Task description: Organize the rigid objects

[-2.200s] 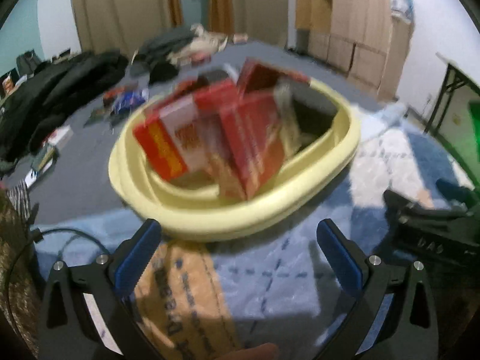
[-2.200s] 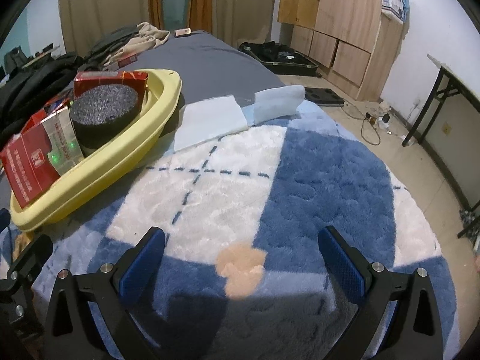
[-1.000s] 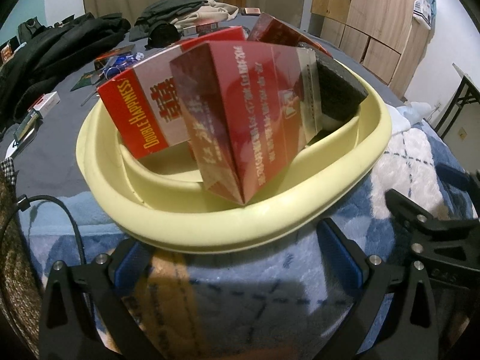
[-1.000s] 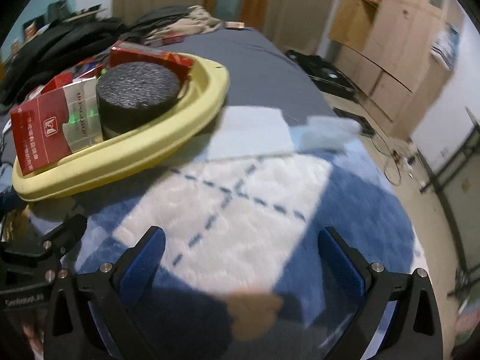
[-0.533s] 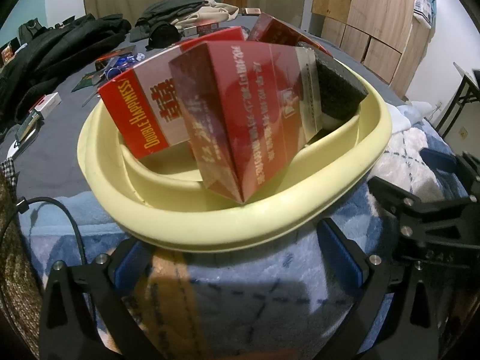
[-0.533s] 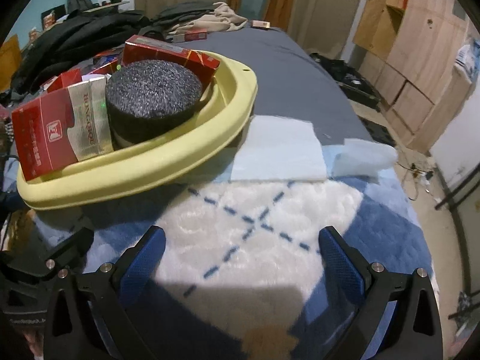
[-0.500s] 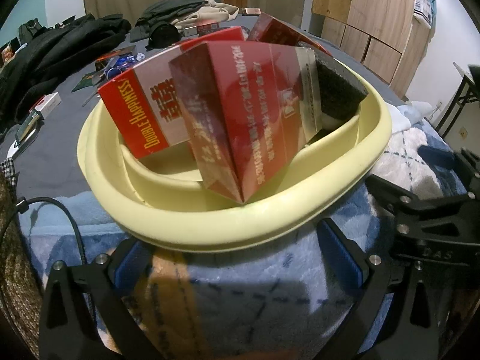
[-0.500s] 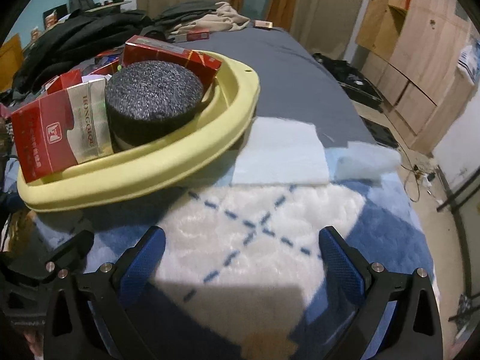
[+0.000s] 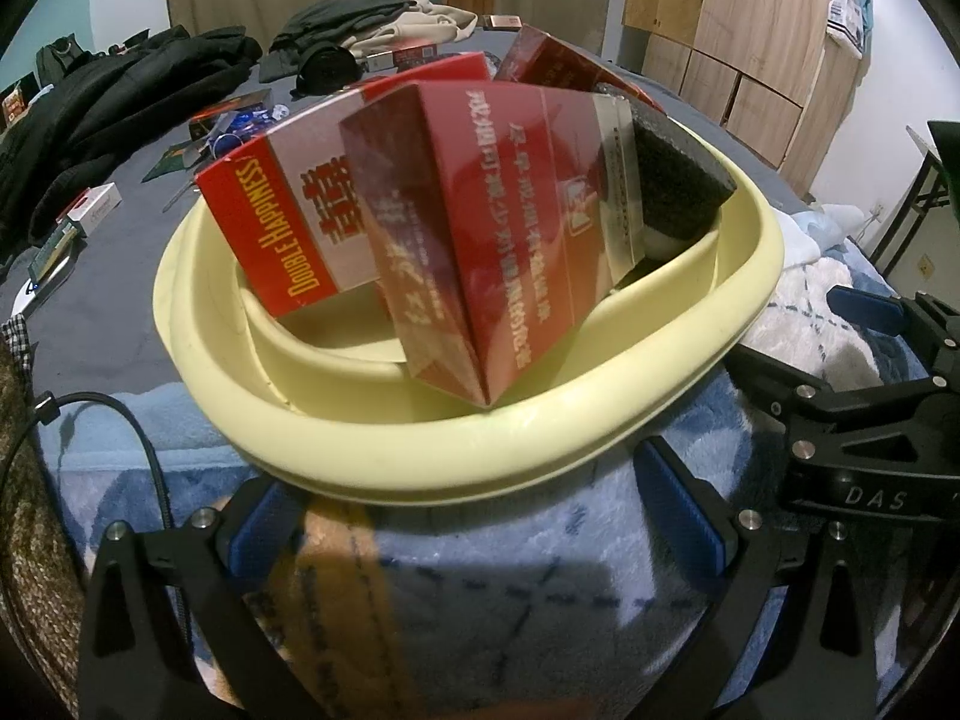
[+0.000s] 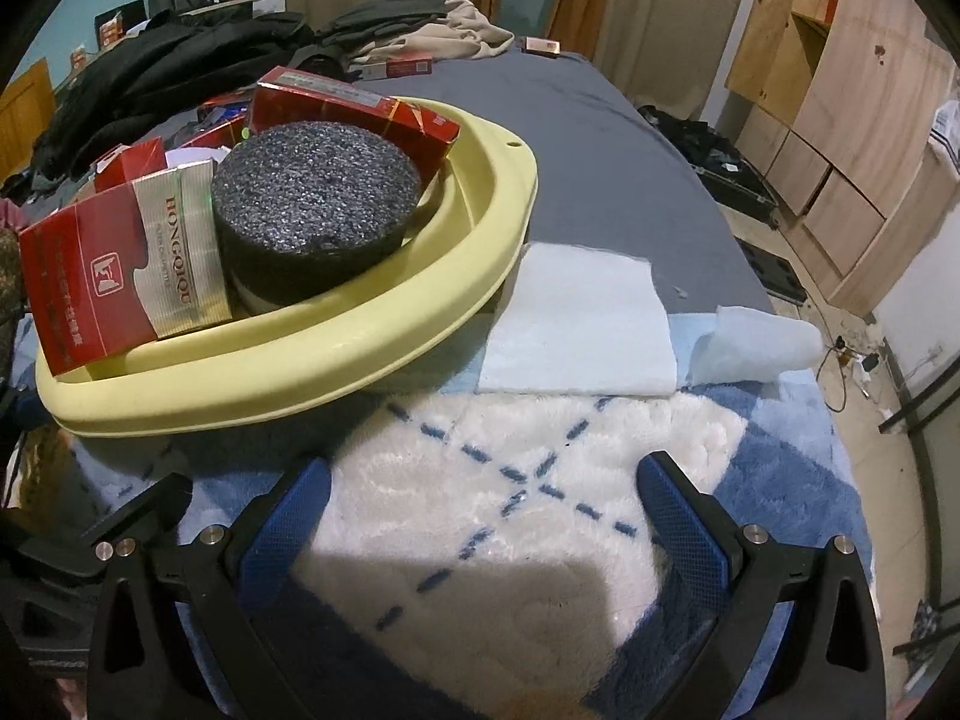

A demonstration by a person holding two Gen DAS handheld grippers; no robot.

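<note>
Basin (image 9: 456, 468): pale yellow plastic, oval, thick rolled rim; I see it sitting on the blue-and-white rug (image 10: 540, 516), its far side over the grey bedspread (image 10: 600, 138).
Boxes: red cartons stand tilted inside the basin. My left camera reads "Double Happiness" on one box (image 9: 282, 228); a darker red box (image 9: 480, 228) leans in front of it, corner down on the basin floor. A third red box (image 10: 354, 114) lies along the far rim.
Sponge (image 10: 318, 198): dark grey, round and coarse, tilted in the basin between the boxes.
Left gripper (image 9: 474, 516): I have its fingers spread wide and empty, tips just short of the basin's near rim.
Right gripper (image 10: 480, 516): fingers released, wide apart, nothing between them, over the white part of the rug beside the basin.
Cloths: a flat white pad (image 10: 576, 324) touches the basin's right side; a crumpled one (image 10: 756, 342) lies just beyond.
</note>
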